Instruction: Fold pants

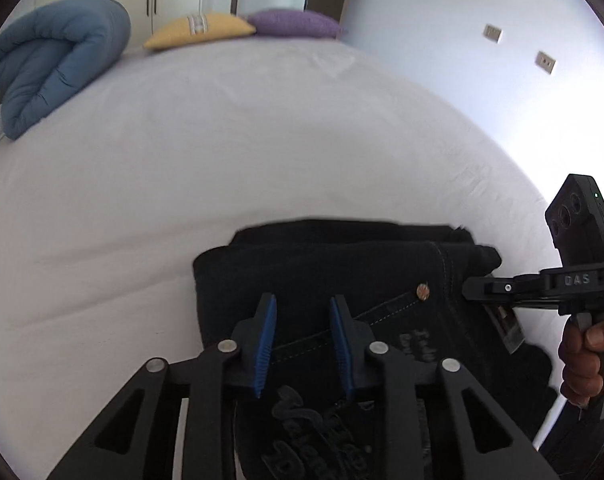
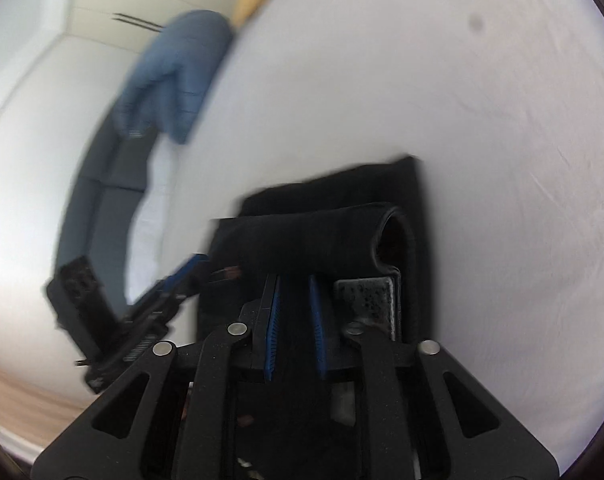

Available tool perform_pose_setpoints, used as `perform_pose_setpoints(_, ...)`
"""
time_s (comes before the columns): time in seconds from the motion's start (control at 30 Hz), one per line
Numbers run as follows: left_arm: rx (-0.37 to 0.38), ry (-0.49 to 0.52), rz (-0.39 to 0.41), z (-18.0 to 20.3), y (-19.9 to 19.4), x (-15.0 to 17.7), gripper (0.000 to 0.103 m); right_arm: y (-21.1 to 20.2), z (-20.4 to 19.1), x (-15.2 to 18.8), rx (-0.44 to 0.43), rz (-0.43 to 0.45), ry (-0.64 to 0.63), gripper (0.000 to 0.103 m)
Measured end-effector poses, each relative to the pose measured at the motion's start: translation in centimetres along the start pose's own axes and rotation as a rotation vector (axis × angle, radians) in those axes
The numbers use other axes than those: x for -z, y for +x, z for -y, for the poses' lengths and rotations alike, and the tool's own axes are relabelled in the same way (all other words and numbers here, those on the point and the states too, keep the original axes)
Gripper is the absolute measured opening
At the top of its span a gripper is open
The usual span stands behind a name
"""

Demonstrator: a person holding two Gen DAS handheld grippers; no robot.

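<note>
Black jeans (image 1: pixel 321 264) lie folded into a compact stack on the white bed (image 1: pixel 222 160). My left gripper (image 1: pixel 303 300) hovers over their near end, blue pads apart with only cloth seen below them. A rivet (image 1: pixel 423 291) and pocket stitching show beside it. My right gripper (image 1: pixel 471 288), held by a hand (image 1: pixel 585 356), touches the stack's right edge. In the right wrist view the right gripper (image 2: pixel 296 280) has its pads close together over the jeans (image 2: pixel 321 232), beside the waist label (image 2: pixel 365 300). No pinched cloth shows. The left gripper (image 2: pixel 190 266) is blurred at the left.
A rolled blue duvet (image 1: pixel 50 60) lies at the bed's far left, with a yellow pillow (image 1: pixel 200 30) and a purple pillow (image 1: pixel 294 24) at the head. White sheet (image 2: pixel 501 160) spreads around the jeans. Wardrobe doors and a wall stand beyond; wooden floor (image 2: pixel 14 396) shows past the bed's edge.
</note>
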State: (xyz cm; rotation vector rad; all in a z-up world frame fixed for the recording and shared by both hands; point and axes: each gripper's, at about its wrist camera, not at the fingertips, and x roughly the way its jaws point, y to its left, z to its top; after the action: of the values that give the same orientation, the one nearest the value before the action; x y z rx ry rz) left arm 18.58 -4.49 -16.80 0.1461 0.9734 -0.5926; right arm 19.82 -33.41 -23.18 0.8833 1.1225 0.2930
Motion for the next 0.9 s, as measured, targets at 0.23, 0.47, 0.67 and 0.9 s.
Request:
perform_pose_setpoints(0.23, 0.002, 0.036, 0.003, 0.9, 0.5, 0.5, 0.025, 0.8, 2.2, 0.1, -0.073, 0.035, 0.028, 0.0)
perform_pose_setpoints(0.47, -0.08, 0.13, 0.05, 4.4, -4.1, 6.4, 0.02, -1.0, 1.3, 1.4, -0.004, 0.021, -0.034, 0.0)
perform_pose_setpoints(0.67, -0.13, 0.212, 0.059, 7.8, -6.1, 11.7, 0.02, -3.2, -0.1, 4.3, 0.012, 0.023, -0.057, 0.001)
perform_pose_setpoints(0.9, -0.126, 0.138, 0.034, 7.6, -4.9, 11.9, 0.02, -3.0, 1.0, 9.4, -0.014, 0.019, -0.109, 0.0)
